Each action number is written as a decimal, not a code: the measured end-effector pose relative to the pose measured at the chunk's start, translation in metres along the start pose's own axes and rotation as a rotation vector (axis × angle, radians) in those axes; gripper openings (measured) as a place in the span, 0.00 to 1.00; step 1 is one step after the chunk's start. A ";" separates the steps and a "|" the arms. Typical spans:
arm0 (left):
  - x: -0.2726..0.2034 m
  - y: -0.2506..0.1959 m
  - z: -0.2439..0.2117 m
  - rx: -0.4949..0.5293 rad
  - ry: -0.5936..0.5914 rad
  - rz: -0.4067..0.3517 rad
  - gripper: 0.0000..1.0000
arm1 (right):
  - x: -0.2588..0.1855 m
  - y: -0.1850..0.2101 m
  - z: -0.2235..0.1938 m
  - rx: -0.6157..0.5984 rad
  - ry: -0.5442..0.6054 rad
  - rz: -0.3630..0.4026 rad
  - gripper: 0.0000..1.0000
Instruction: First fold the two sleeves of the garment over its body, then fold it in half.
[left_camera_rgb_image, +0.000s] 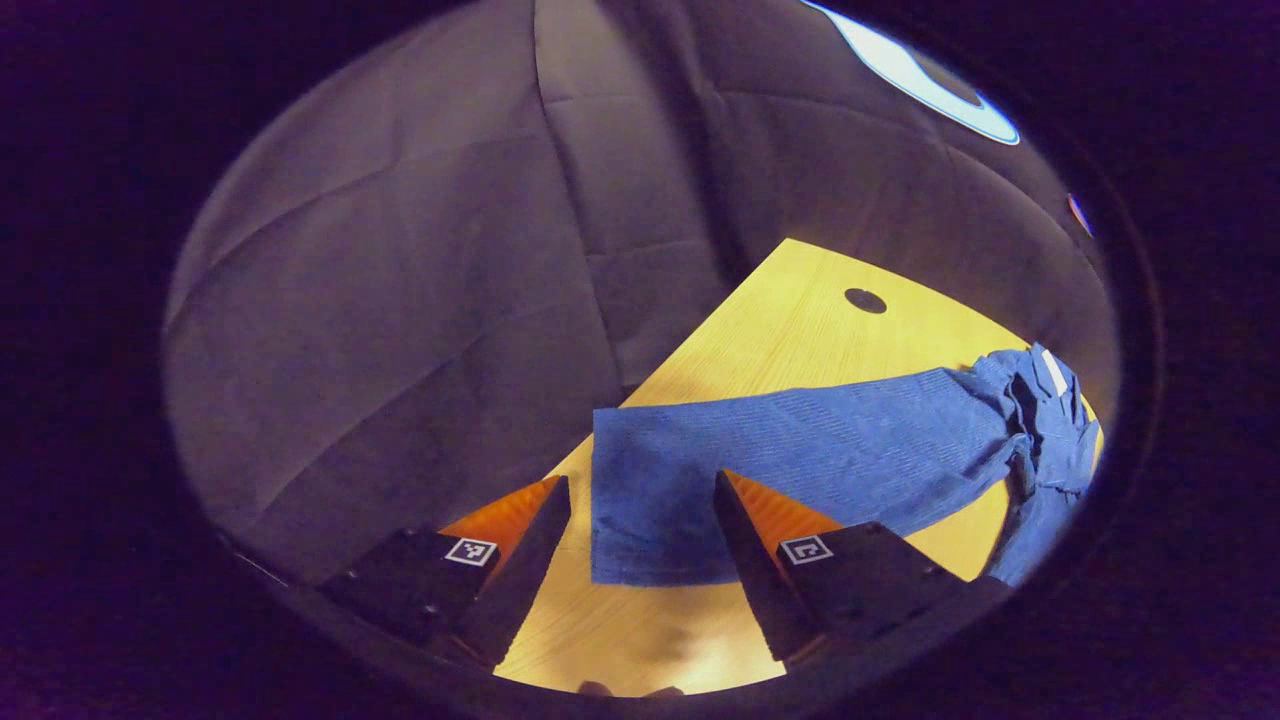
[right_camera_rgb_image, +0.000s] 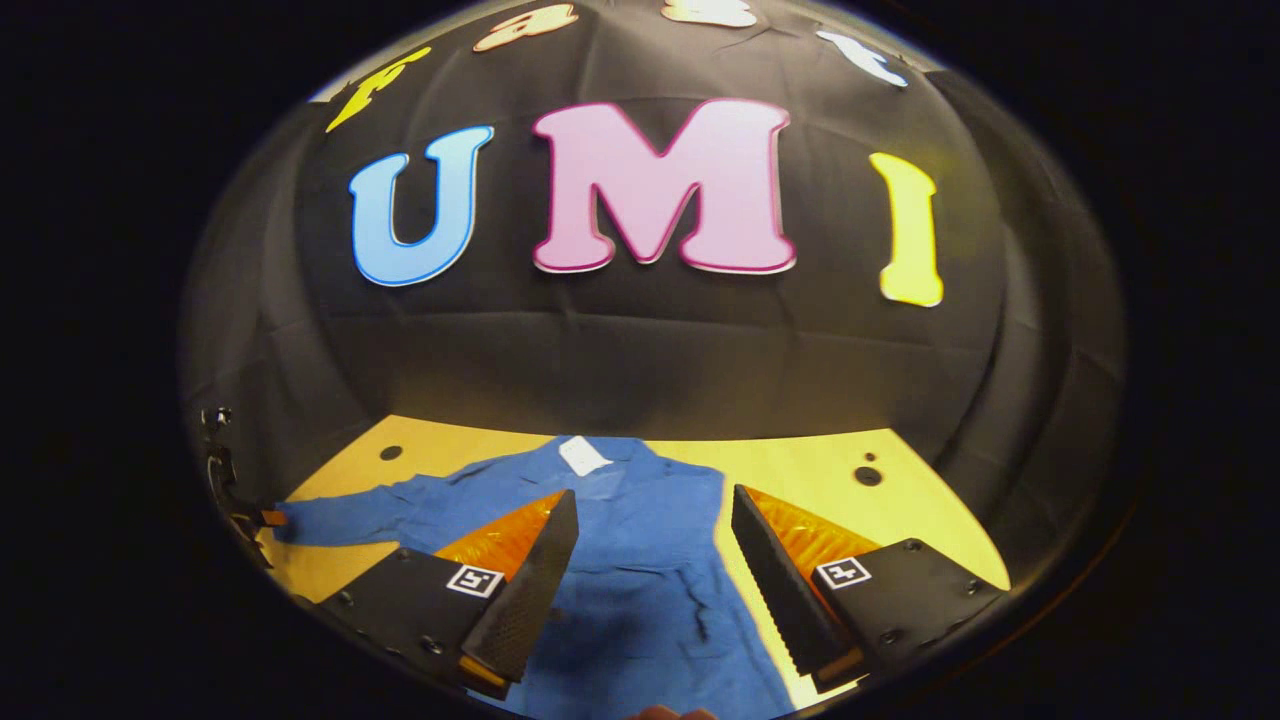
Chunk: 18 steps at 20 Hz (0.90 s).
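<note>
Blue long-sleeved shirt (right_camera_rgb_image: 640, 560) lies flat on the wooden worktop (right_camera_rgb_image: 820, 470), collar with its white tag (right_camera_rgb_image: 582, 455) toward the booth wall. One sleeve (left_camera_rgb_image: 800, 450) is stretched straight out sideways across the worktop, cuff end flat, not folded over the body yet. In the right gripper view that sleeve runs off to the far left, where the other gripper's tip sits just beside the cuff. The opposite sleeve: cannot tell, no sleeve lies out on the bare wood on that side.

Left hand-held gripper (left_camera_rgb_image: 640, 490) hovers over the cuff end, jaws spread wide, gripping nothing. Right hand-held gripper (right_camera_rgb_image: 650, 505) hovers above the shirt body, jaws also spread, empty.

Judgement: early stage. At least one sleeve fold is left, then the half fold; body looks full length, not halved. Likely step in hand is pinching the cuff.
</note>
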<state>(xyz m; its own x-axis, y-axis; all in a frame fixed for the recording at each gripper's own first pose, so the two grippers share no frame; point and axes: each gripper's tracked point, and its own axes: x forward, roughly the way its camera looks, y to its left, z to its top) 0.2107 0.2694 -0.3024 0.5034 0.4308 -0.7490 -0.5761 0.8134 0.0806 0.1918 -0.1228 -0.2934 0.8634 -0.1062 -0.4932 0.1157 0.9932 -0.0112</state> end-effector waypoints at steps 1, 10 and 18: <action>0.005 0.004 -0.001 0.000 0.016 0.002 0.85 | -0.008 -0.020 -0.001 -0.023 -0.002 -0.031 0.97; -0.002 -0.015 -0.007 -0.039 0.045 -0.039 0.59 | -0.062 -0.087 0.016 -0.031 -0.011 -0.100 0.97; -0.004 -0.046 0.007 -0.045 0.037 -0.078 0.00 | -0.075 -0.101 0.015 -0.064 -0.013 -0.095 0.98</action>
<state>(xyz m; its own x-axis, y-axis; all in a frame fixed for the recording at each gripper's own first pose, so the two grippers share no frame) 0.2402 0.2329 -0.2984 0.5242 0.3519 -0.7755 -0.5653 0.8248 -0.0078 0.1229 -0.2155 -0.2422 0.8562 -0.2000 -0.4763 0.1661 0.9796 -0.1129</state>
